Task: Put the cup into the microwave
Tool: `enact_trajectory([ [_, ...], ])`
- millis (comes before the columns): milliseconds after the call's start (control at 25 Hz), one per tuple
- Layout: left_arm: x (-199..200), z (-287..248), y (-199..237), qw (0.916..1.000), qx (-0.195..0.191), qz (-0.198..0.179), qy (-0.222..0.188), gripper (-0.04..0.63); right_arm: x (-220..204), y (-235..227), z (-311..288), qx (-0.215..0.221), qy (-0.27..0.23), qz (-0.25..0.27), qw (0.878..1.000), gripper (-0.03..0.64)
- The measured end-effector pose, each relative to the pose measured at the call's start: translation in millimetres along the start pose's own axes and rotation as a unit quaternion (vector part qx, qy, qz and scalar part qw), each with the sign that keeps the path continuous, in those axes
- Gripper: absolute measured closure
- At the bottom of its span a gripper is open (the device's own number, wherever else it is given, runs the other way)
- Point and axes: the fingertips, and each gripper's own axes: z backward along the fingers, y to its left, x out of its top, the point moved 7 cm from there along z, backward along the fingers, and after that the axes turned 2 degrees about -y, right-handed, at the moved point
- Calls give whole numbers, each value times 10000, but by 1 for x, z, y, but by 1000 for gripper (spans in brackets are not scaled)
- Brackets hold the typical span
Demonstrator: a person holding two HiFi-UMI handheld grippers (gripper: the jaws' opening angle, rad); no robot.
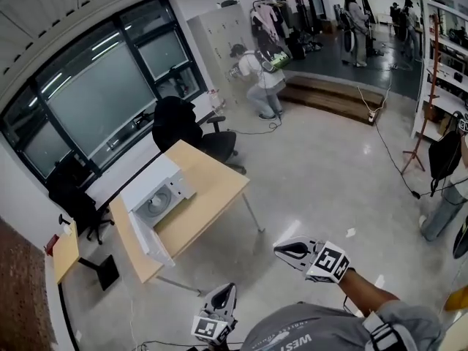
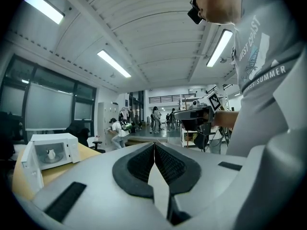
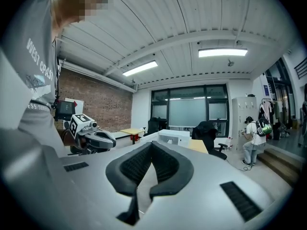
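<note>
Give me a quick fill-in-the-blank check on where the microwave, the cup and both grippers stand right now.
1. The microwave stands on the wooden table with its door ____.
2. In the left gripper view, the white cup sits ____ the microwave.
3. The left gripper and the right gripper both have their jaws ____, with nothing between them.

Missing words: open; inside; shut

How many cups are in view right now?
1: a white cup standing inside the open microwave on the wooden table. Others may be hidden behind furniture.
</note>
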Motion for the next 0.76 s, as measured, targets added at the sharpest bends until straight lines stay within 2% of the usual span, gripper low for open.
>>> enact_trajectory([
  [240,-16,78,-4,9998,138,130,-46,574,9,73,-17,98,-7,27,9999,599],
  [440,-38,139,-11,9998,59,171,33,574,10,143,-24,91,63,118,9999,598],
  [760,-33,159,-56,9995,-292,84,22,574,15,182,21,-121,205,110,9997,598],
])
